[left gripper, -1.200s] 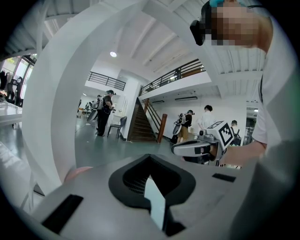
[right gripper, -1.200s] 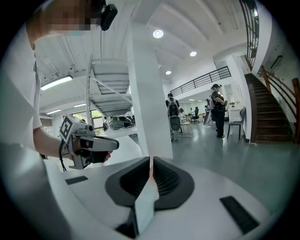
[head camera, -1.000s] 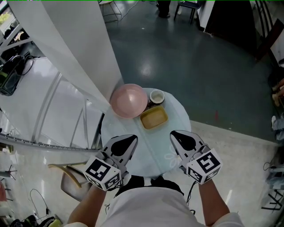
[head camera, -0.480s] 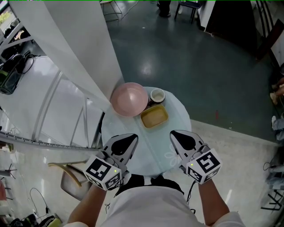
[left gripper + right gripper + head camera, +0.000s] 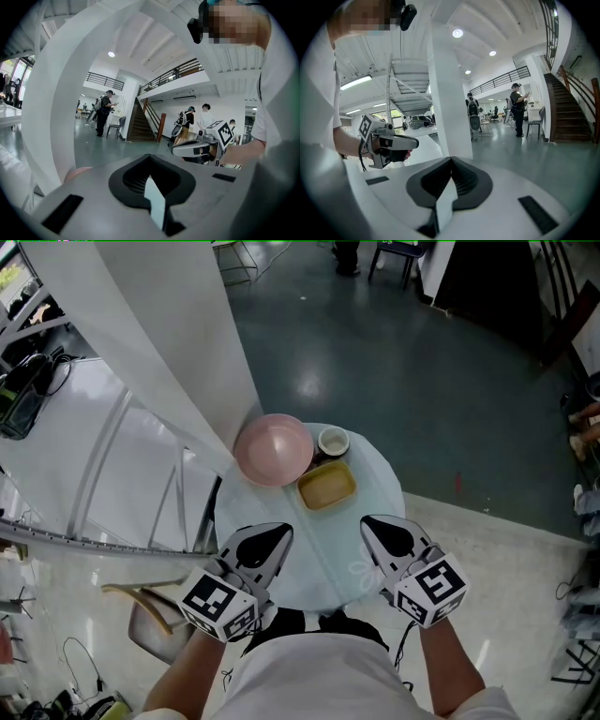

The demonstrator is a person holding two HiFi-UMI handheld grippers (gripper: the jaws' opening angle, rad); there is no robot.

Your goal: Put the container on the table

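A shallow yellow container (image 5: 326, 487) sits on the round pale table (image 5: 323, 559), beside a pink bowl (image 5: 273, 450) and a small white cup (image 5: 332, 442). My left gripper (image 5: 281, 533) hovers over the table's near left edge, jaws pressed together and empty. The right gripper (image 5: 369, 524) mirrors it over the near right edge, also shut on nothing. Both point toward the container, about a hand's length short of it. In the left gripper view the shut jaws (image 5: 150, 158) fill the foreground, with the right gripper (image 5: 194, 149) beyond. The right gripper view shows its own shut jaws (image 5: 451, 161) and the left gripper (image 5: 389, 142).
A broad white slanted beam (image 5: 159, 343) passes just left of the table, touching near the bowl. White railings (image 5: 112, 474) lie to the left, a beige seat (image 5: 155, 620) below left. Dark grey floor (image 5: 422, 381) stretches beyond the table; people stand far off.
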